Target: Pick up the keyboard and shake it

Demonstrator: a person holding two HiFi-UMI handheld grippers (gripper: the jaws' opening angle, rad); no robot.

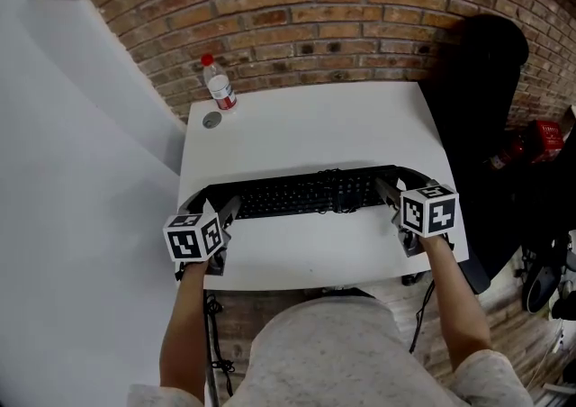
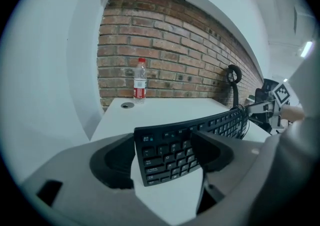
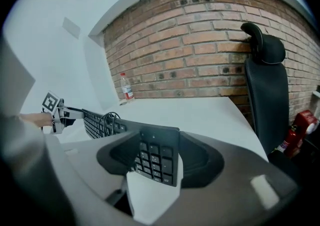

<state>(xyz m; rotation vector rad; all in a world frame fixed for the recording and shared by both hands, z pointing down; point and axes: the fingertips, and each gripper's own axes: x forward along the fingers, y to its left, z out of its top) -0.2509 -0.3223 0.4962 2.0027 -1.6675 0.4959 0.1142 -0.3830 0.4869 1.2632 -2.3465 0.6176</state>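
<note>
**A:** Brick wall (image 1: 297, 9) behind, white table (image 1: 306, 126) below. Where's the keyboard?

**B:** Black keyboard (image 1: 306, 191) lies across the table's near half and seems raised off it. Water bottle (image 1: 219, 85) well behind, at the far left corner.

**A:** Grippers?

**B:** Left gripper (image 1: 229, 210) clamps its left end, right gripper (image 1: 389, 189) its number-pad end. Both pairs of jaws stand wide, pads pressing the keyboard.

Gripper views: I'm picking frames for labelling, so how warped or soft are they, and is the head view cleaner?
Left gripper view: strong fisheye, the brick wall bows, corners go black, keyboard keys distinct. Right gripper view: same bowing and black corners, foreground soft. Head view: milder curve, even light, no glare.
</note>
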